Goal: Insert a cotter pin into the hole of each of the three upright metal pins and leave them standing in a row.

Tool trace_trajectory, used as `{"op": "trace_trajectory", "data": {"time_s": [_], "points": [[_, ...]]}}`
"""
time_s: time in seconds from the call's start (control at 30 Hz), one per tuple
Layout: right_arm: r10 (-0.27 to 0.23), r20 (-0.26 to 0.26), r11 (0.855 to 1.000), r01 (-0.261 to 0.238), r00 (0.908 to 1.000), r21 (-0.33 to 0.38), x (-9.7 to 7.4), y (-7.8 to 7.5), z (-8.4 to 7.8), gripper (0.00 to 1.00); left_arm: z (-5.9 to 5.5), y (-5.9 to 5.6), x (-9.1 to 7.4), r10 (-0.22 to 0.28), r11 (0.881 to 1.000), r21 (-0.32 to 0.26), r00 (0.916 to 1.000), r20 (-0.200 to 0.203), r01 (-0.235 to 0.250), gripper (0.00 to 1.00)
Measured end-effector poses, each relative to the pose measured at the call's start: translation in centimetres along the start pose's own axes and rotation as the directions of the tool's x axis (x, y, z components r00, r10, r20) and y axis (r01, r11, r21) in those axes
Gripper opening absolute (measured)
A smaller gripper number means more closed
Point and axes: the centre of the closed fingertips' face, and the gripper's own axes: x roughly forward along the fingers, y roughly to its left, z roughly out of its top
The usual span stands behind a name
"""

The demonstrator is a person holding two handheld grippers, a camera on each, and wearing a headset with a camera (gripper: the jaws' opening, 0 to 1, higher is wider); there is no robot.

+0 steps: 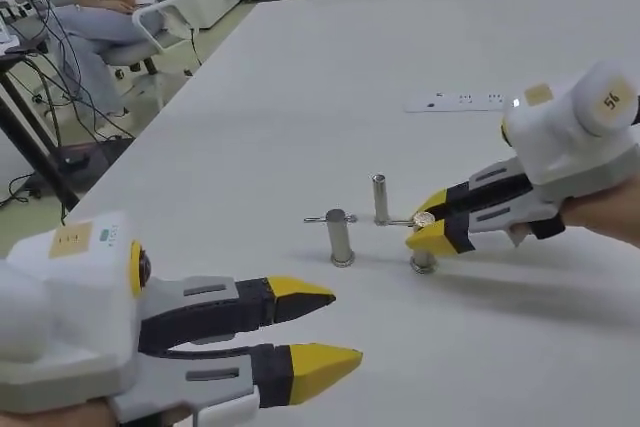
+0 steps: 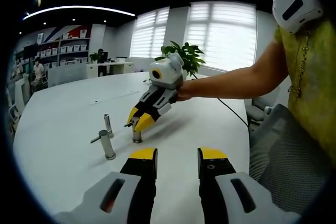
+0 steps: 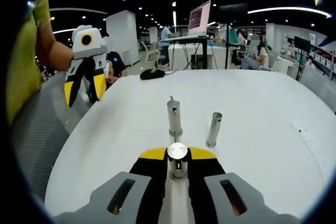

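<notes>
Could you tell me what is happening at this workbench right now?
A person is working with two hand-held grippers on three upright metal pins on a white table. The left-hand pin already carries a cotter pin, while the rear pin stands bare. The right gripper has its jaws on either side of the third pin, where a second cotter pin sticks out; whether it grips is unclear. The left gripper hovers open, apart.
</notes>
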Motion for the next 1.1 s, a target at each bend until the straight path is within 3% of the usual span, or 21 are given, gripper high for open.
{"op": "trace_trajectory", "data": {"time_s": [0.43,0.57,0.67,0.9,1.1], "points": [[-0.021,0.038,0.999,0.020,0.9991,0.037,-1.5,0.0,0.8,0.24,0.4,-0.2,0.1,-0.004,1.000,0.002,0.9999,0.016,0.004,0.30],[-0.038,0.089,0.997,0.032,0.9953,0.068,-2.4,-0.1,2.1,0.24,0.7,-0.3,0.0,-0.002,1.000,0.006,0.9995,0.030,0.002,0.31],[-0.046,0.100,0.997,0.040,0.9940,0.066,-2.9,0.0,2.8,0.24,0.8,-0.3,-0.2,-0.001,1.000,0.007,0.9993,0.038,0.001,0.31],[-0.105,0.167,0.990,0.087,0.9803,0.115,-3.4,-1.6,4.5,0.23,0.8,-0.6,-0.3,0.000,1.000,0.004,0.9989,0.047,0.000,0.32],[-0.147,0.169,0.984,0.127,0.9746,0.124,-2.5,-3.0,4.9,0.23,1.0,-0.3,-0.5,0.019,1.000,0.003,0.9984,0.054,-0.019,0.34]]}}
